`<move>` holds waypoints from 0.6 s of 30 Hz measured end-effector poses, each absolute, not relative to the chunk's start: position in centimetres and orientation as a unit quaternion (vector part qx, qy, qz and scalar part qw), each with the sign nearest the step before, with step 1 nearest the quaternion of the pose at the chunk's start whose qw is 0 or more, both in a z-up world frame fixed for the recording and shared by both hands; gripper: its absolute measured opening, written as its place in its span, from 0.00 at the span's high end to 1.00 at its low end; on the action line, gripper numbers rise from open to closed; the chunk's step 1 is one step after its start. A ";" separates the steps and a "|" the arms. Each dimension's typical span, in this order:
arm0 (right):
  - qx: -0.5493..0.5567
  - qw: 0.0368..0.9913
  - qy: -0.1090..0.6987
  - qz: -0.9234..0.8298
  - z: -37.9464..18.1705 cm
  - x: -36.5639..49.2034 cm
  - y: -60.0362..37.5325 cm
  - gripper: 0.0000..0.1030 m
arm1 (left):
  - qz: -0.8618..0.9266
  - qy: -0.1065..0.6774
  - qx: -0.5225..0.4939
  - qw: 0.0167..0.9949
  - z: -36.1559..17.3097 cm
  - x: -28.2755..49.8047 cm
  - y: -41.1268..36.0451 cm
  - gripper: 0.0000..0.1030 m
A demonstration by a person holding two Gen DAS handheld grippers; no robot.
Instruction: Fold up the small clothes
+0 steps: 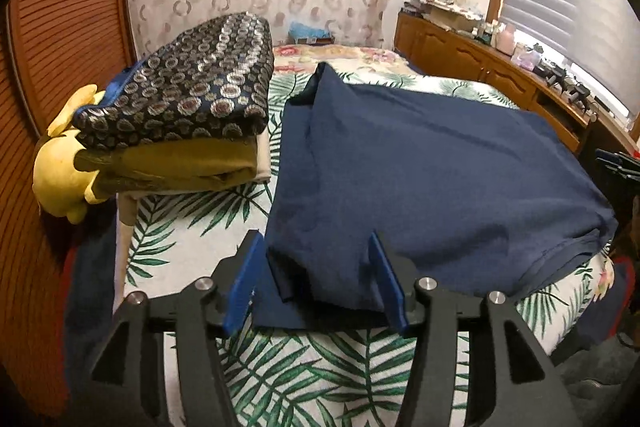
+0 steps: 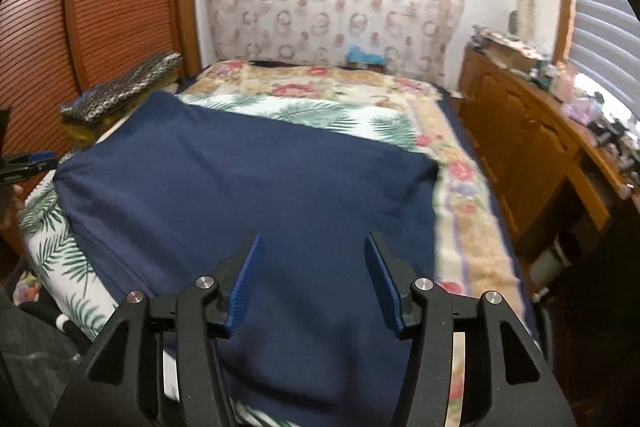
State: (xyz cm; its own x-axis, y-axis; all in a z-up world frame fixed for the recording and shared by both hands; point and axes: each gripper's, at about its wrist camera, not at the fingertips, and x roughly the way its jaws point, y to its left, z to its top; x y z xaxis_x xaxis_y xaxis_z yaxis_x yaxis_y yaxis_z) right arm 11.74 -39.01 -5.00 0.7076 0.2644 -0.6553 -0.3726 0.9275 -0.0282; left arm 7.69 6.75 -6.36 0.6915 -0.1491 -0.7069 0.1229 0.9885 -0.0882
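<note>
A navy blue garment point(image 1: 432, 167) lies spread on the bed, folded over along its left side; it also shows in the right wrist view point(image 2: 256, 187). My left gripper point(image 1: 316, 251) is open, its blue fingers straddling the garment's near left corner, low over the cloth. My right gripper point(image 2: 314, 247) is open and empty, hovering above the garment's near right part. The left gripper's tip point(image 2: 36, 161) shows at the left edge of the right wrist view.
A stack of folded clothes point(image 1: 180, 107), patterned dark one on top, sits at the bed's left with a yellow plush toy point(image 1: 60, 179). The palm-leaf bedspread point(image 1: 320, 367) covers the bed. A wooden cabinet point(image 2: 532, 147) with clutter runs along the right.
</note>
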 end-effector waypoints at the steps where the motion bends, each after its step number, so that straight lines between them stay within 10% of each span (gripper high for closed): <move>1: -0.081 0.918 0.345 0.179 -5.6 12.3 -38.2 0.48 | -0.072 0.390 -0.017 0.918 -6.6 7.9 6.7 0.48; 18: -0.109 0.891 0.396 0.196 -10.9 15.6 -33.8 0.48 | -0.065 0.420 -0.013 0.905 -8.4 8.8 6.9 0.48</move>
State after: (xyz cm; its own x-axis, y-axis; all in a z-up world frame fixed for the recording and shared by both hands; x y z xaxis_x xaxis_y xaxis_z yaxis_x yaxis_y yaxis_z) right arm 15.56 -33.83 -10.87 0.6101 0.2621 -0.7477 -0.4344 0.8999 -0.0390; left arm 8.82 6.93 -8.41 0.6391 -0.1278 -0.7584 0.1067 0.9913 -0.0772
